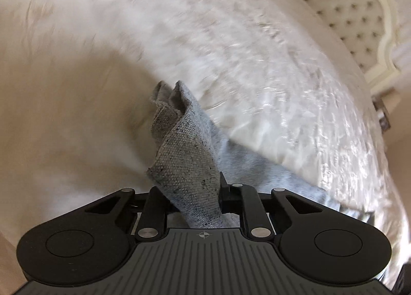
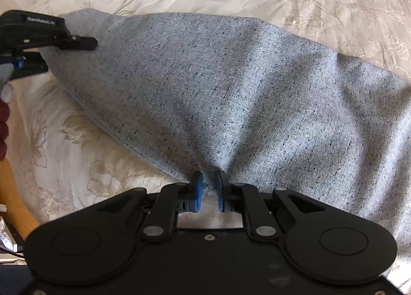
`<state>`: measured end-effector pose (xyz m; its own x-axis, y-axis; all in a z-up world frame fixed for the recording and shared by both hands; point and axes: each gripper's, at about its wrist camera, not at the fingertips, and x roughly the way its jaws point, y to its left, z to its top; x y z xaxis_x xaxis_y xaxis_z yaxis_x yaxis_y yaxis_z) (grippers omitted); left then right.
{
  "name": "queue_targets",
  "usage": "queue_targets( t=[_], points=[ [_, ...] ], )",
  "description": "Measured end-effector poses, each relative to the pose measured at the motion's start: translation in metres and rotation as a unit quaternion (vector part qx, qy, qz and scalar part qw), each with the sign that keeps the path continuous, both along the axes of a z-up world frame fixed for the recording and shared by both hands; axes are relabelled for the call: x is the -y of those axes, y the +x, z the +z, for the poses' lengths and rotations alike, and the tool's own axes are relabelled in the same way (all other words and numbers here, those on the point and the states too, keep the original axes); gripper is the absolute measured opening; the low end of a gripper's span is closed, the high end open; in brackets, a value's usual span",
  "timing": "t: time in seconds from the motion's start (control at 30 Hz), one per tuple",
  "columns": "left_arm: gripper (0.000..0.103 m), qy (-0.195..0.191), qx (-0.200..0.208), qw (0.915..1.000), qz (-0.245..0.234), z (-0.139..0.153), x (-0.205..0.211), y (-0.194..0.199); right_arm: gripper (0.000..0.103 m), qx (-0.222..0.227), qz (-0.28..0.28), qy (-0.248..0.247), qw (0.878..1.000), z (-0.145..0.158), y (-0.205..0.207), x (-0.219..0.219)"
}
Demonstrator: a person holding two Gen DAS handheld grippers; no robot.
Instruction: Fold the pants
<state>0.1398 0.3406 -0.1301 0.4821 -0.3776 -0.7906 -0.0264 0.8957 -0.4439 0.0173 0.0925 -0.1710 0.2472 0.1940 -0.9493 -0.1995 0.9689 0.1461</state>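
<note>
Grey speckled pants (image 2: 218, 84) hang stretched above a cream floral bedspread (image 2: 77, 153). My right gripper (image 2: 208, 184), with blue pads, is shut on the near edge of the pants. My left gripper (image 1: 194, 192) is shut on another edge; a bunched fold of the pants (image 1: 185, 156) stands up between its fingers and hides the tips. The left gripper also shows in the right wrist view (image 2: 84, 44) at the far left, clamped on the pants' corner. The cloth is lifted between the two grippers.
The bedspread (image 1: 257, 63) looks blurred in the left wrist view. A tufted cream headboard (image 1: 346, 7) stands at the upper right. A wooden floor strip (image 2: 15, 205) shows at the bed's left edge.
</note>
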Motion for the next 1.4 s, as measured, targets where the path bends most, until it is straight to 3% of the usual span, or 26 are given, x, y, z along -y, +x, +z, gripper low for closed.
queue_targets(
  t=[0.1,0.17,0.2,0.4,0.53,0.7,0.8,0.9,1.0,1.17,1.27,1.33,1.4],
  points=[
    [0.018,0.021,0.044,0.9984,-0.026,0.028,0.015,-0.006,0.018,0.006,-0.012,0.013,1.0,0.004,0.003,0.005],
    [0.018,0.039,0.075,0.9954,-0.045,0.046,0.027,-0.009,0.035,0.023,-0.022,0.027,0.999,0.011,0.003,0.013],
    [0.018,0.045,0.09,0.9935,-0.053,0.057,0.034,-0.012,0.037,0.034,-0.028,0.033,0.998,0.015,0.002,0.018],
    [0.018,0.058,0.179,0.978,-0.09,0.121,0.086,-0.036,0.038,0.081,-0.08,0.08,0.99,0.034,-0.011,0.072],
    [0.018,0.066,0.205,0.9692,-0.12,0.14,0.144,-0.055,0.038,0.087,-0.109,0.101,0.985,0.04,-0.026,0.117],
    [0.018,0.074,0.19,0.9649,-0.165,0.118,0.237,-0.072,0.038,0.089,-0.133,0.109,0.981,0.044,-0.044,0.189],
    [0.019,0.088,0.168,0.9632,-0.19,0.085,0.294,-0.081,0.038,0.083,-0.145,0.101,0.981,0.036,-0.058,0.234],
    [0.02,0.114,0.112,0.9615,-0.224,0.038,0.345,-0.085,0.038,0.072,-0.16,0.089,0.981,0.029,-0.069,0.274],
    [0.021,0.139,0.07,0.956,-0.248,0.003,0.379,-0.097,0.038,0.065,-0.171,0.081,0.98,0.025,-0.078,0.305],
    [0.021,0.174,0.053,0.9499,-0.254,-0.011,0.391,-0.113,0.039,0.07,-0.174,0.093,0.978,0.027,-0.089,0.343],
    [0.036,0.191,0.041,0.9478,-0.252,-0.011,0.394,-0.112,0.039,0.077,-0.179,0.107,0.975,0.028,-0.089,0.355],
    [0.075,0.197,0.007,0.9417,-0.273,-0.017,0.403,-0.106,0.04,0.08,-0.184,0.117,0.973,0.03,-0.086,0.357],
    [0.086,0.196,-0.01,0.9333,-0.301,-0.023,0.415,-0.108,0.041,0.083,-0.187,0.127,0.971,0.032,-0.083,0.359]
  ],
)
